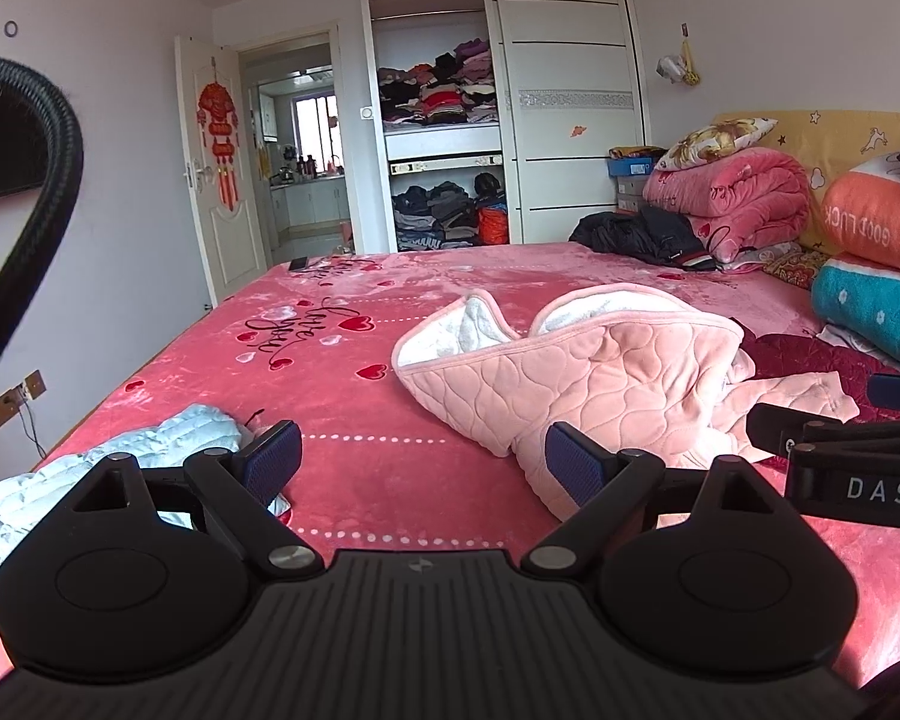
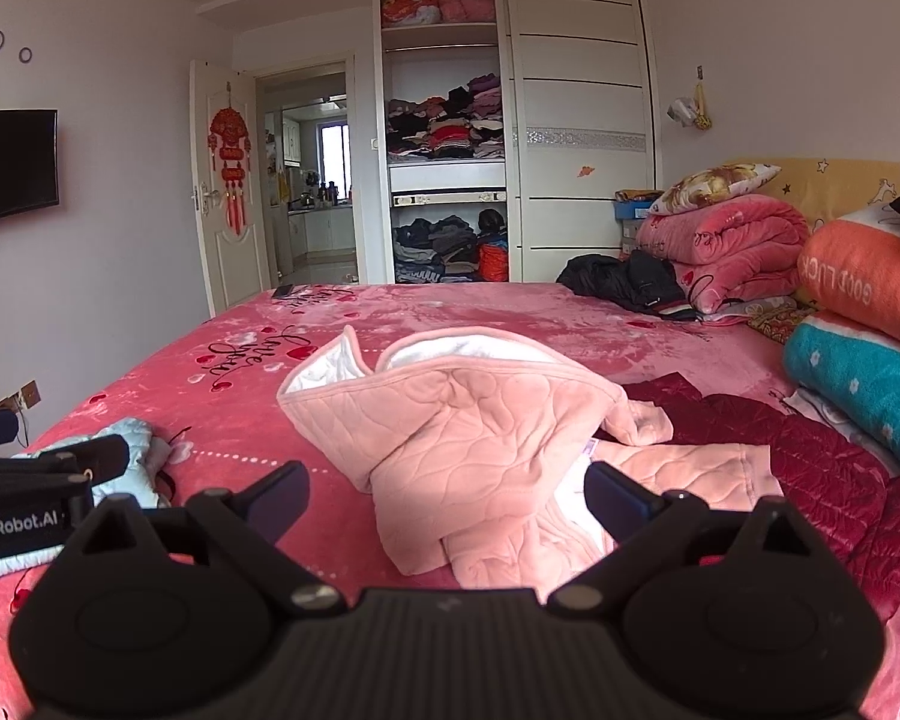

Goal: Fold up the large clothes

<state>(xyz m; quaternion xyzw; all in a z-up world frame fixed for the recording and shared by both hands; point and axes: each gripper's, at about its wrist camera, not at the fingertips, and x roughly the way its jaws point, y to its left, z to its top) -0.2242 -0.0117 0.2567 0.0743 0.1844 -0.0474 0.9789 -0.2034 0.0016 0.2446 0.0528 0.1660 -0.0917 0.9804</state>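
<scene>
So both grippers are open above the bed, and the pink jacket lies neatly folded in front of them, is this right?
Not quite. Both grippers, left and right, are open, but the pink jacket lies crumpled, not folded, on the bed. The right wrist view shows it.

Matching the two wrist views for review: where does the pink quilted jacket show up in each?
Left wrist: pink quilted jacket lies right of centre on the bed, beyond the open right-hand finger.
Right wrist: it lies at centre, between the open fingers.
Shared landmark: the open wardrobe behind the bed.
</scene>
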